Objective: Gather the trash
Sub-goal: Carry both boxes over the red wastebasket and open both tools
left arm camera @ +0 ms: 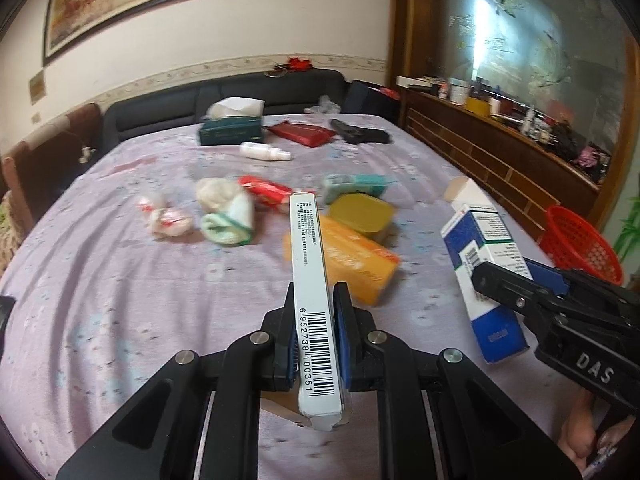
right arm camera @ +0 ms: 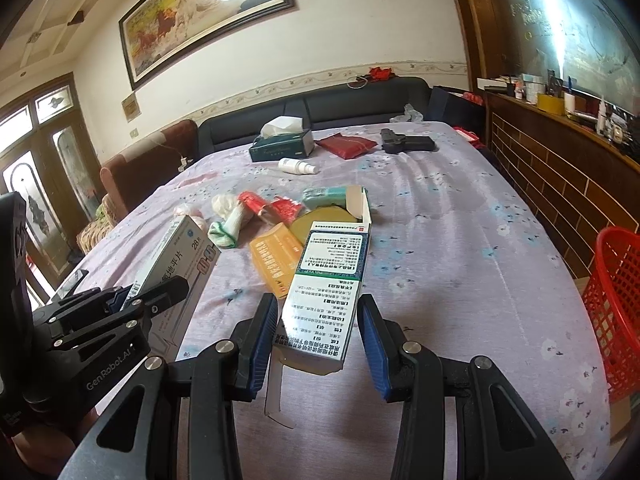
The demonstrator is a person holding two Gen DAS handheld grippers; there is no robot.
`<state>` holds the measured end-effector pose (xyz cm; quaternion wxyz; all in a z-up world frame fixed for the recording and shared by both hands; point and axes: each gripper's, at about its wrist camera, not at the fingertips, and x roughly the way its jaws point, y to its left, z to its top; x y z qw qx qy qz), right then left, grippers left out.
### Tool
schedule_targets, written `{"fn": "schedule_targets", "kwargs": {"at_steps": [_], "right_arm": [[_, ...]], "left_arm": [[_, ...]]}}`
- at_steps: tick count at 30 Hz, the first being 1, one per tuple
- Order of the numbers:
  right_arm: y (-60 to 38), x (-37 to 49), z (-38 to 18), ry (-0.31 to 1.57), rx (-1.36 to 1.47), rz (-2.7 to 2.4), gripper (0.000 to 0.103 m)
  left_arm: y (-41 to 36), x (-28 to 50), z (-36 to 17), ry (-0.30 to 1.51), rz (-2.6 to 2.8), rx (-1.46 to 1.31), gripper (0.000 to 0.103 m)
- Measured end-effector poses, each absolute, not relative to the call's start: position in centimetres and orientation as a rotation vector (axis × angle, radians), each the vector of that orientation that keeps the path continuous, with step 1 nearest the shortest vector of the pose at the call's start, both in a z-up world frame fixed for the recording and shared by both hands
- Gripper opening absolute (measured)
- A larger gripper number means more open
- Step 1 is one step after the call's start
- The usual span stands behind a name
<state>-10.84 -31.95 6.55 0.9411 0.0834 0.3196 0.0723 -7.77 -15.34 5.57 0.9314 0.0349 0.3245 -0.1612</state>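
A lilac flowered cloth covers the bench, with a brown armchair at its far left end and a dark sofa along the back, under a framed horse painting. On the left, the left claw pinches a slim white box by its narrow sides, barcode up, lifted off the cloth. Past it lies the litter: crumpled wrappers, a green-edged wad, a red packet, an orange box, a yellow lid and a teal pack. Farther back sit a tissue box, a white spray bottle, a red pouch and something black (possibly a holster). To the right, the right claw holds a blue-and-white medicine box, top flap open; its left pad touches the box, while the right pad seems to stand a little off it. At the bench's right edge is a red mesh basket, backed by a wooden counter cluttered with bottles.
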Motion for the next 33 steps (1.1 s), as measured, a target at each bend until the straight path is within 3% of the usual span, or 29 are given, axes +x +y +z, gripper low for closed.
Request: {"fn": "schedule_targets", "kwargs": {"at_steps": [9,25,26,28,29,30,33], "right_arm": [[-41.5,-14.0,9.3,0.575,0.276,-0.033,0.044],[-61.1,-19.0,10.3,0.557,0.467,-0.326,0.045],[-61.8,-18.8,10.1,0.562,0.471,-0.328,0.047],[-63.4,-18.2,9.4,0.59,0.48,-0.343,0.05],[-64.0,-18.2,9.2,0.599,0.483,-0.35,0.06],[-64.6,-18.3,9.0,0.601,0.496,-0.36,0.067],[-65.0,-19.3,9.0,0.572,0.506,-0.367,0.067]], "left_arm": [[-23.1,-7.6,8.3,0.701,-0.573,0.088,0.015],[-46.8,-6.7,9.1,0.861,-0.987,0.103,0.015],[-48.3,-6.3,8.7,0.873,-1.002,0.105,0.017],[-50.2,-5.7,7.8,0.893,-0.969,0.124,0.05],[-50.5,-5.3,7.4,0.906,-0.948,0.121,0.064],[-50.4,-5.0,7.1,0.908,-0.943,0.102,0.064],[-48.7,-5.1,6.8,0.902,-0.936,0.087,0.064]]}}
